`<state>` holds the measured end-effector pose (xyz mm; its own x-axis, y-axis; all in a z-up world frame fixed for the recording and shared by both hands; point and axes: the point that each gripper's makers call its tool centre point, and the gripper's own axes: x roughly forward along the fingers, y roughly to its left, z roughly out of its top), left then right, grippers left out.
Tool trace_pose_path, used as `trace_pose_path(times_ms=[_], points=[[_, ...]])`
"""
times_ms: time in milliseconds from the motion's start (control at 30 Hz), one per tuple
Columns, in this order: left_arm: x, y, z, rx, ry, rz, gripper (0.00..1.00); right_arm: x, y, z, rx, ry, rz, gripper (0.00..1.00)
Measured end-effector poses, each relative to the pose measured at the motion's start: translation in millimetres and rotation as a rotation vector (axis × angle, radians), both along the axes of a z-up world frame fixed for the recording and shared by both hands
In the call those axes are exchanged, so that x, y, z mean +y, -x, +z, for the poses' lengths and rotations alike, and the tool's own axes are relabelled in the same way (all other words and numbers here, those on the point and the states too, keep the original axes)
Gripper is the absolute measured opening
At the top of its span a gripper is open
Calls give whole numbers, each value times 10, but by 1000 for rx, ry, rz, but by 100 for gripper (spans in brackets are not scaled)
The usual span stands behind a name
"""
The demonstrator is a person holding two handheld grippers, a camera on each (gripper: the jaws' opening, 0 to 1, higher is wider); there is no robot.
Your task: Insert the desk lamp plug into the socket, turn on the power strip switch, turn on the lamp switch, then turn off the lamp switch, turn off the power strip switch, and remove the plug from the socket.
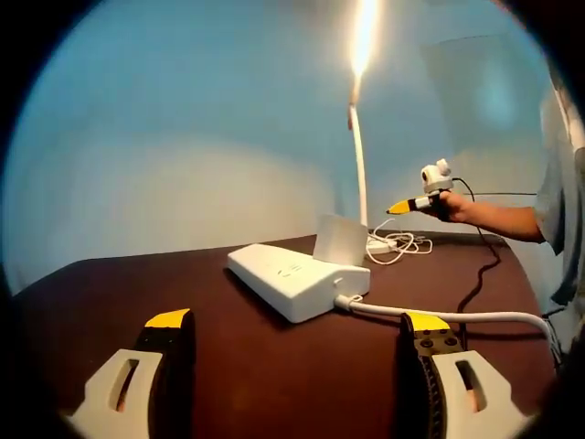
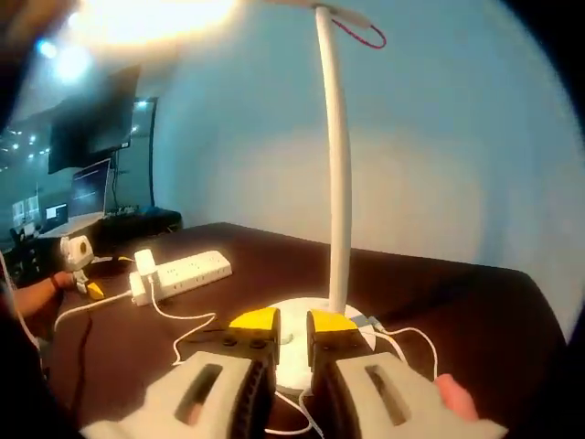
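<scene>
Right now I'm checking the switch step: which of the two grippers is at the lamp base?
The right gripper: its nearly closed yellow tips sit over the lamp base. The left gripper hangs open short of the power strip.

Left gripper view: strip [image 1: 297, 279] mid-bench [image 1: 137, 293], plug [image 1: 340, 240] on its far end; lamp [image 1: 358, 137] at 1 o'clock behind, cable [image 1: 439, 315] running off at 3 o'clock.

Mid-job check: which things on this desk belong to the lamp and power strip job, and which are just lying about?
For the job:
- desk lamp, lit
- lamp base, right gripper over it
- power strip
- plug standing in the strip
- lamp's white cord
- left gripper

Lying about:
- monitors in the background
- black cable
</scene>
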<state>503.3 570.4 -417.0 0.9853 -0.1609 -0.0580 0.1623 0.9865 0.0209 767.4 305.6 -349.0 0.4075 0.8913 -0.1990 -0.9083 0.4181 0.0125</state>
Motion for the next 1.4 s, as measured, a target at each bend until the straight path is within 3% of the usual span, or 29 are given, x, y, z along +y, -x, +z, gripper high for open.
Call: trace_pose_path(times_ms=[233,333,567,767,867,967,1167,1233,1300,1400], points=[[11,0,-1,2,1,4,89,177,-66,-123,11,21,26,10],[17,0,6,-1,-1,7,89,262,-85,-194,27,27,40,4],[-176,28,44,0,-4,9,89,387,-89,-446,33,97,63,3],[-117,44,37,-1,-1,10,89,448,-127,-601,43,127,63,3],[-46,45,20,1,1,10,89,457,-111,-589,32,125,68,3],[-27,43,12,3,0,11,89,453,-100,-592,-38,157,79,2],[29,33,0,6,0,19,89,484,-127,-653,-60,173,76,2],[3,34,3,8,-1,18,89,480,-140,-648,-35,183,70,3],[37,39,0,6,2,17,89,466,-84,-627,74,144,60,3],[44,41,-2,7,0,17,89,453,-38,-611,70,153,48,3]])
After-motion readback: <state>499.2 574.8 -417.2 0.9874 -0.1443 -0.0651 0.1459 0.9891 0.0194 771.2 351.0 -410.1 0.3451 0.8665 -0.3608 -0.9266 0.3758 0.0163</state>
